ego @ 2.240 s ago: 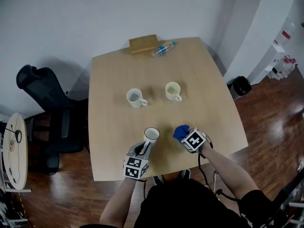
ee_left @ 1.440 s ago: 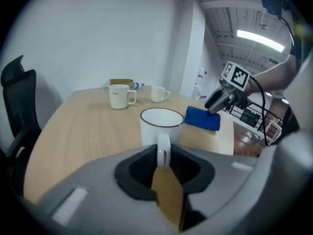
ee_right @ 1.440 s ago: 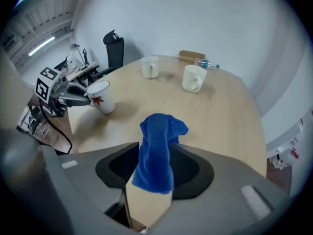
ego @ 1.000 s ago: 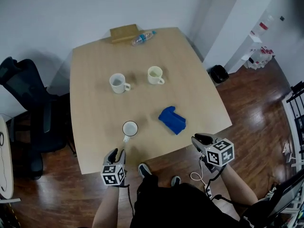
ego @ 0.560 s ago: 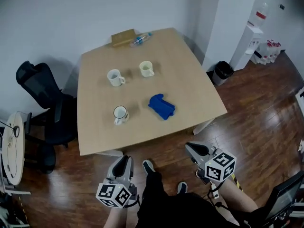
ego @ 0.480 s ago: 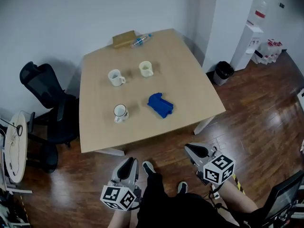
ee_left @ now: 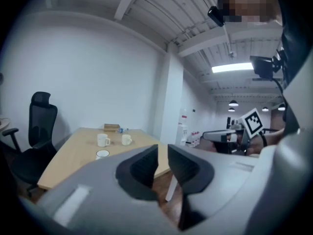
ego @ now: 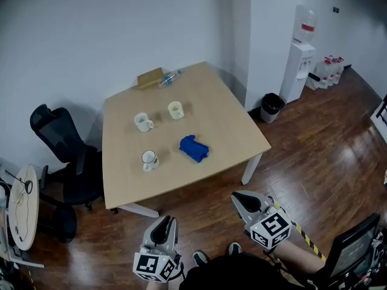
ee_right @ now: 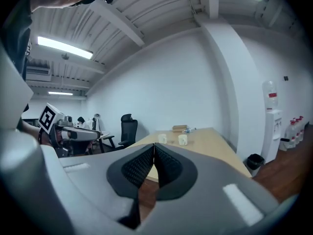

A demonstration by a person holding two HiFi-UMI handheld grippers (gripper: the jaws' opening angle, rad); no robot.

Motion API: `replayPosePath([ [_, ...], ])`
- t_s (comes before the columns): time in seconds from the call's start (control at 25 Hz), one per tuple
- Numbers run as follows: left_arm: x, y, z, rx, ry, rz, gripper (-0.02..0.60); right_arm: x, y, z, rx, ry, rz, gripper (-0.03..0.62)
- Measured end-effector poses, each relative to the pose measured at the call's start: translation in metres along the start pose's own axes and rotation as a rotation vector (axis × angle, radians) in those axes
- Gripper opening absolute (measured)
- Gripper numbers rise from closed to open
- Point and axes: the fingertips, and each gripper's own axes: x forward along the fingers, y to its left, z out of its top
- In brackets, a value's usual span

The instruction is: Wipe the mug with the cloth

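Observation:
A white mug with a dark rim [ego: 149, 159] stands upright near the table's front left. A crumpled blue cloth [ego: 193, 148] lies to its right, apart from it. Both grippers hang over the wooden floor, well short of the table [ego: 230, 132]. My left gripper [ego: 164, 222] has its jaws a narrow gap apart with nothing between them; in the left gripper view the left gripper [ee_left: 163, 151] points at the table, where the mug [ee_left: 102, 154] shows far off. My right gripper [ego: 237, 196] is shut and empty; in the right gripper view the right gripper [ee_right: 154, 148] has its pads touching.
Two more white mugs [ego: 143, 122] [ego: 175, 110] stand further back on the table, with a wooden box [ego: 150, 78] and a plastic bottle [ego: 169, 77] at the far edge. A black office chair [ego: 60, 132] is on the left. A bin [ego: 270, 107] and a water dispenser [ego: 300, 59] stand on the right.
The left gripper let go of the mug and the right gripper let go of the cloth; both now rest on the table. Both grippers drew back off the table, and the right jaws closed.

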Motion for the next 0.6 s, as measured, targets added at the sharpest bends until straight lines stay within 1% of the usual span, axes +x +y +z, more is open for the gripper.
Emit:
replayPosePath([
  [0.12,-0.006,-0.010,0.009,0.006,-0.012,-0.024,0.064,-0.011,0.007,0.010,-0.032,-0.036,-0.026,0.006],
  [0.28,-0.016,-0.003,0.013,-0.003,-0.032,-0.043,0.064,-0.005,0.027,0.029,-0.118,-0.070,-0.037,0.006],
  [0.44,-0.020,0.008,0.026,0.004,-0.061,-0.052,0.064,0.011,0.045,0.048,-0.222,-0.088,-0.025,0.006],
  [0.6,-0.022,0.024,0.027,0.005,-0.077,-0.050,0.064,0.037,0.065,0.040,-0.308,-0.074,0.009,0.006],
])
